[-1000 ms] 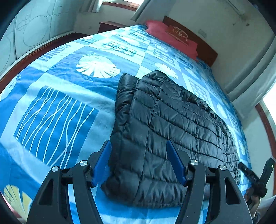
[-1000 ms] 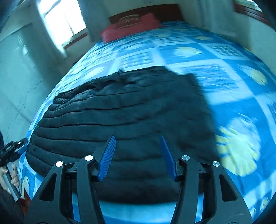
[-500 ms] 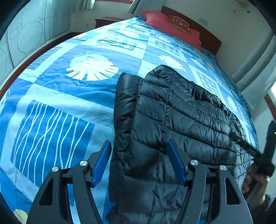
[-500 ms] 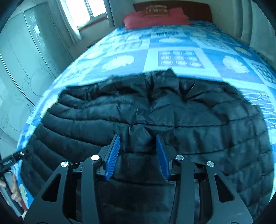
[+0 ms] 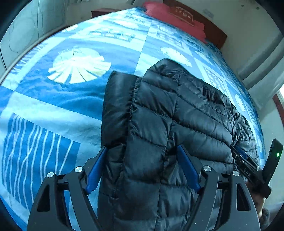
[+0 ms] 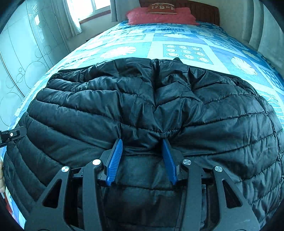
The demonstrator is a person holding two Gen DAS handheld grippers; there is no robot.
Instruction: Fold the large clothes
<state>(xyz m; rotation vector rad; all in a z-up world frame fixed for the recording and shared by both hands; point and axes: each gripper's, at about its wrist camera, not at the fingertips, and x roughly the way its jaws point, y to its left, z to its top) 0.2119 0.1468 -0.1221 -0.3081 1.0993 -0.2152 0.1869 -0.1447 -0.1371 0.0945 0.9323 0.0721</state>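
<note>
Jacket on blue bedspread, right jaws pinching it, left jaws wide apart

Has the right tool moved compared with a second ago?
Yes. The right tool has moved forward over the black jacket, toward the red pillow, and its fingers have narrowed, bunching the fabric.

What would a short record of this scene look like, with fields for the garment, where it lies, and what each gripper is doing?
garment: black quilted jacket, partly folded
surface: bed with blue patterned bedspread
far end: red pillows by the headboard
left gripper: open, fingers on either side of the jacket's near edge
right gripper: fingers partly closed around a bunched ridge of jacket fabric; a firm pinch cannot be confirmed
</note>
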